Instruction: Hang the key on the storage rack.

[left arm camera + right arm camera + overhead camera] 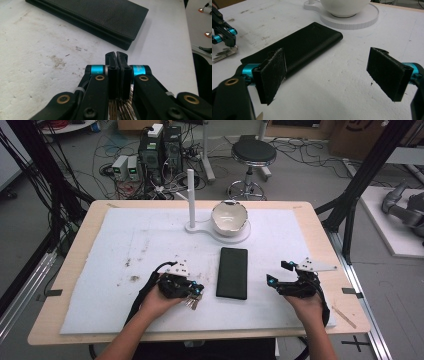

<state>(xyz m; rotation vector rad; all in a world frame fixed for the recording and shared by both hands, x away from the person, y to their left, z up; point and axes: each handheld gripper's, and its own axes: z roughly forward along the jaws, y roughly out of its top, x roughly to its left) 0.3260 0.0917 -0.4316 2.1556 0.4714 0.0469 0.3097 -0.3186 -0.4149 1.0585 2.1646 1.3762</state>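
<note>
The left tool (pixel 192 292) sits at the near left of the worktop (pixel 70 270), its jaws pressed together on a bunch of keys (pixel 192 303). In the left gripper view the pads (pixel 116 60) meet almost flat, and the key blades (pixel 123 107) fan out beneath them towards the camera. The right gripper view shows the same keys (pixel 224 53) lying on the white mat (pixel 342 82) under that tool (pixel 223 37), so they appear to rest on the surface, not yet lifted.

The right tool (pixel 276 281) waits at the near right with its jaws spread wide and nothing between them. A black wallet (pixel 232 272) lies flat between the two tools, and farther off stands a white bowl (pixel 229 218) on a white stand (pixel 192 226) with an upright post.

The keys are probably light, hard and slick metal, loosely joined, so the blades will likely swing and jingle once raised. A pinch across the stacked heads or the ring should hold better than one on a single blade, which could pivot or slip out. The wallet looks soft and thin; taking it by a long edge seems easiest.
</note>
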